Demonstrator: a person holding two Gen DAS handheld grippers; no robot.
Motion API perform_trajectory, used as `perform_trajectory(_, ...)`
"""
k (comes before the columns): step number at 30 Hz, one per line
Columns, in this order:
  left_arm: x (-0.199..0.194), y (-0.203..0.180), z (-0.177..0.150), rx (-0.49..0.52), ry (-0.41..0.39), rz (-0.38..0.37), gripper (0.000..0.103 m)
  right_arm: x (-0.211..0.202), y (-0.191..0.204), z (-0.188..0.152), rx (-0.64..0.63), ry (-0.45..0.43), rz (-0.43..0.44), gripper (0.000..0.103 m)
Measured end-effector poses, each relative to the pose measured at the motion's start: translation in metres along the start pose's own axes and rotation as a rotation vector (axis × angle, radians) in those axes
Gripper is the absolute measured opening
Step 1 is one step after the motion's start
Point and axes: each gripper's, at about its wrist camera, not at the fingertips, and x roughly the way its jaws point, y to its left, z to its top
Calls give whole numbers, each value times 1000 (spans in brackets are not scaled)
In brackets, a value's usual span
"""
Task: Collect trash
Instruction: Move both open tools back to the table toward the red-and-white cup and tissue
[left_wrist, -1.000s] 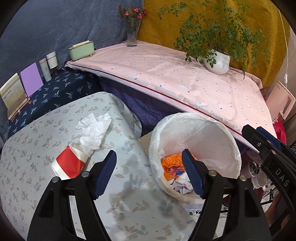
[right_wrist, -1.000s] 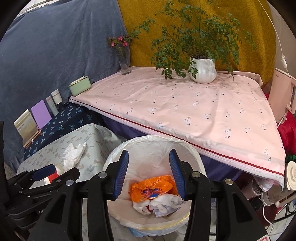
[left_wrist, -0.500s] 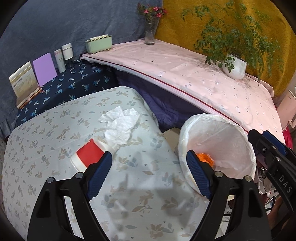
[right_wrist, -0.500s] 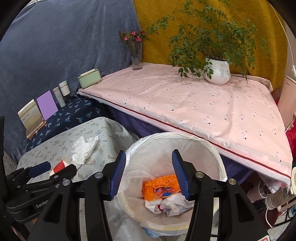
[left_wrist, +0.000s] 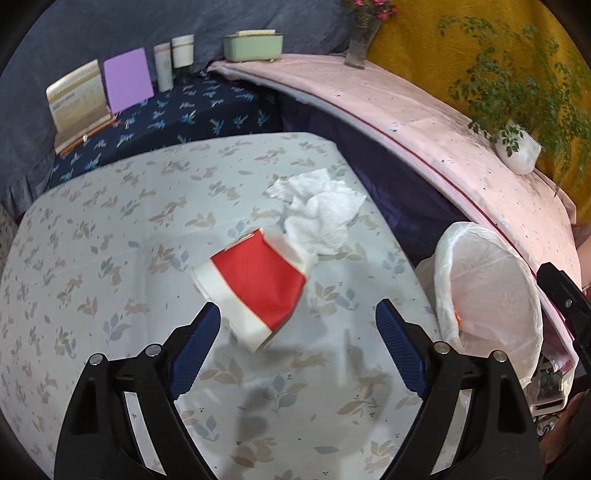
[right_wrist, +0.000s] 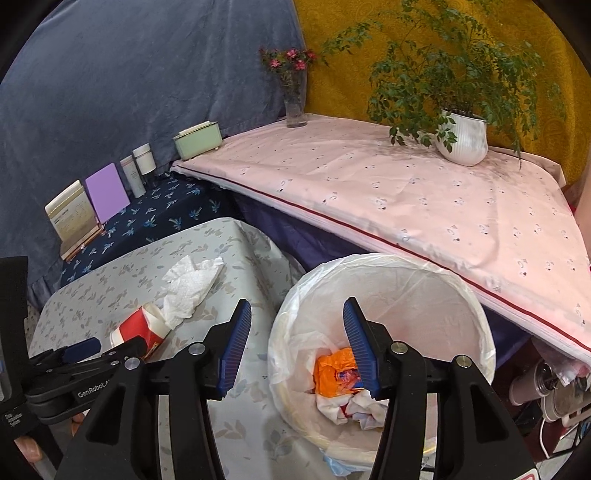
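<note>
A crushed red and white paper cup (left_wrist: 255, 286) lies on its side on the leaf-patterned table (left_wrist: 92, 258), with a crumpled white tissue (left_wrist: 321, 210) touching its far end. My left gripper (left_wrist: 297, 325) is open and empty, just in front of the cup. The cup (right_wrist: 142, 328) and tissue (right_wrist: 190, 286) also show in the right wrist view. My right gripper (right_wrist: 297, 332) is open and empty above the near rim of a white-lined trash bin (right_wrist: 476, 314), which holds an orange wrapper (right_wrist: 332, 369) and white scraps. The bin (left_wrist: 517, 295) shows at right in the left wrist view.
A pink-covered table (right_wrist: 406, 192) behind the bin carries a potted plant (right_wrist: 461, 136), a flower vase (right_wrist: 293, 99) and a green box (right_wrist: 197, 140). A dark blue bench (left_wrist: 184, 114) holds cards and small jars. Bottles (right_wrist: 543, 384) lie low at right.
My left gripper has swung left from the bin toward the cup, which now sits centred between its open fingers and much closer. The right gripper has stayed over the bin.
</note>
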Motion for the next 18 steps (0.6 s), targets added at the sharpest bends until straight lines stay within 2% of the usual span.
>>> perform_trajectory(10, 19, 25, -4, -105, 46, -82, 75, 23, 24, -7, -24, 35, 34, 51)
perform_trajectory(18, 29, 30, 3, -138, 63, -130, 47, 41, 41, -11, -39, 61, 55, 51)
